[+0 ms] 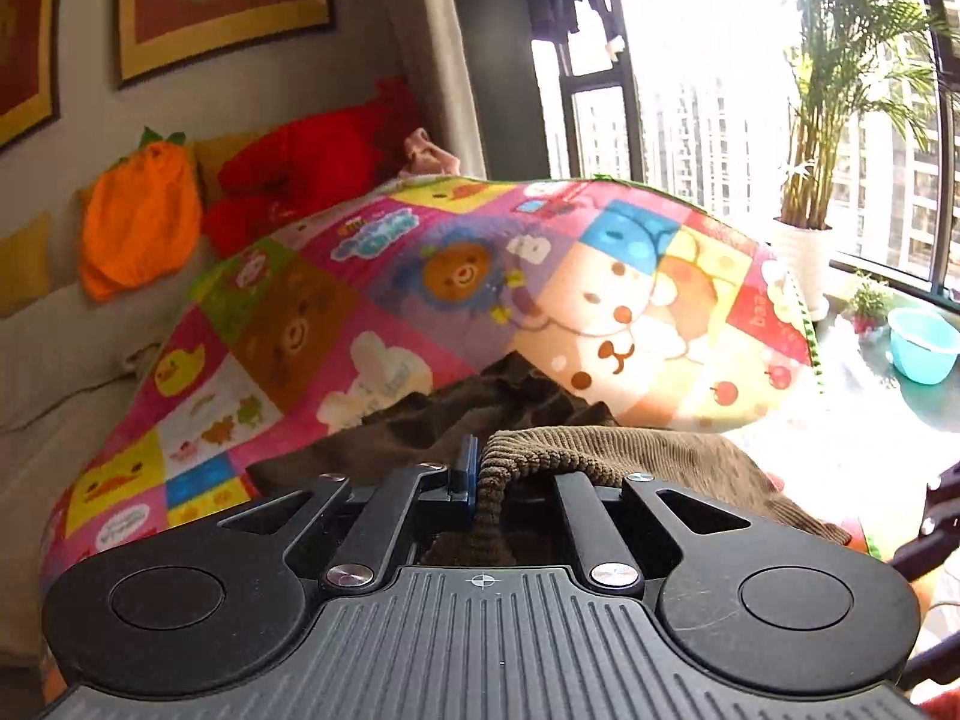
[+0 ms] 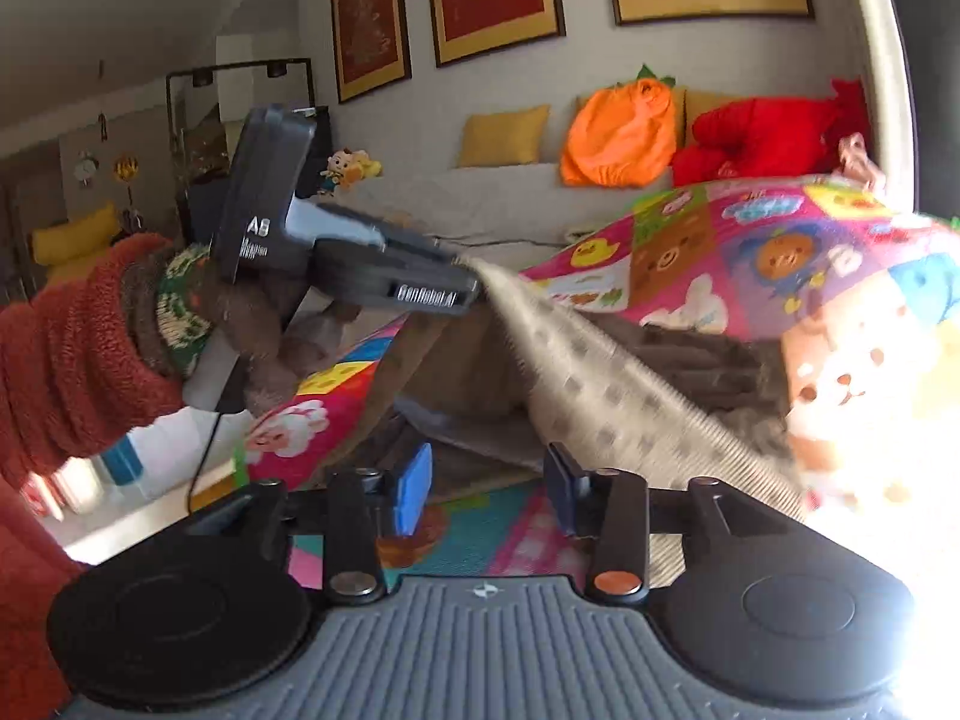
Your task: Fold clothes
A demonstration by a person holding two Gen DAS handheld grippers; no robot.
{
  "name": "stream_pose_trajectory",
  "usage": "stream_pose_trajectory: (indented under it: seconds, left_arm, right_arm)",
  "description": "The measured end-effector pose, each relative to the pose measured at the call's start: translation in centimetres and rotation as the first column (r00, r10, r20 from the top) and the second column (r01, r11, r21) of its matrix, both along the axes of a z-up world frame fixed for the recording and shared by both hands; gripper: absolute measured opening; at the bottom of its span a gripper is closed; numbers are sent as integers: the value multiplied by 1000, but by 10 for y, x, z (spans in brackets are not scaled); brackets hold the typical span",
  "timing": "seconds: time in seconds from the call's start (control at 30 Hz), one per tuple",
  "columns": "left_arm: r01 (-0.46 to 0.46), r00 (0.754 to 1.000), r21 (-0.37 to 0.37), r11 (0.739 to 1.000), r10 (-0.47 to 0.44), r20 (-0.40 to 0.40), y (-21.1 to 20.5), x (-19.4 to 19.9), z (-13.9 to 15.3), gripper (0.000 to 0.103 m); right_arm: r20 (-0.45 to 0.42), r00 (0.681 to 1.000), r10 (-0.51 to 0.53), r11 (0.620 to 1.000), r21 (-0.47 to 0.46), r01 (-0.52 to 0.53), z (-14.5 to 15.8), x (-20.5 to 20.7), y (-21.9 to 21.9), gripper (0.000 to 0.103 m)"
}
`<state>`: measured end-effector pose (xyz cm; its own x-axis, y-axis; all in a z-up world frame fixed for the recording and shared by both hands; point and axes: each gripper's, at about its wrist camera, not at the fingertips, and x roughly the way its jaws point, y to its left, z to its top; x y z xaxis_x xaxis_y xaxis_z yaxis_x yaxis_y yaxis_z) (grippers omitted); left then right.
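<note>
Gripping: left gripper (image 1: 474,474), jaws pinched on the brown corduroy garment (image 1: 630,456), lifting one edge
Garment place: draped over the patchwork cartoon blanket (image 1: 372,276), centre of the left wrist view
Right gripper (image 2: 489,492): jaws spread, nothing between them; garment at 1 o'clock
Backdrop: orange cushion (image 1: 141,222) at 10 o'clock

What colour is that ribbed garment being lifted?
Brown ribbed corduroy garment, clearest in the left wrist view.

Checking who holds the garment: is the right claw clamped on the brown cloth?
No: the right claw stands open, nothing between its pads, while the left claw pinches the brown cloth.
</note>
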<state>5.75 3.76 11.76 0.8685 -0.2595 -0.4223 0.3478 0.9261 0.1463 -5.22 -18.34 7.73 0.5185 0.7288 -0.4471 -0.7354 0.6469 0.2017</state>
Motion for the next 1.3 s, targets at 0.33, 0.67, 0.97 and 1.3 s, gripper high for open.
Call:
stream_pose_trajectory:
  seconds: [0.33,0.67,0.97,1.3]
  left_arm:
    - [-16,1000,-38,999,17,14,16,5,14,7]
    - [-38,999,-115,993,36,-18,32,14,16,7]
    - [-37,999,-176,984,32,-30,38,18,15,7]
    - [-53,997,-189,981,40,-72,43,19,3,7]
  right_arm:
    - [-280,950,137,989,-18,-148,-71,43,117,44]
    - [227,925,304,867,-467,-171,-80,-10,194,1]
    - [522,828,206,893,-446,59,31,6,116,3]
    - [158,890,427,820,-483,-308,-13,-39,61,33]
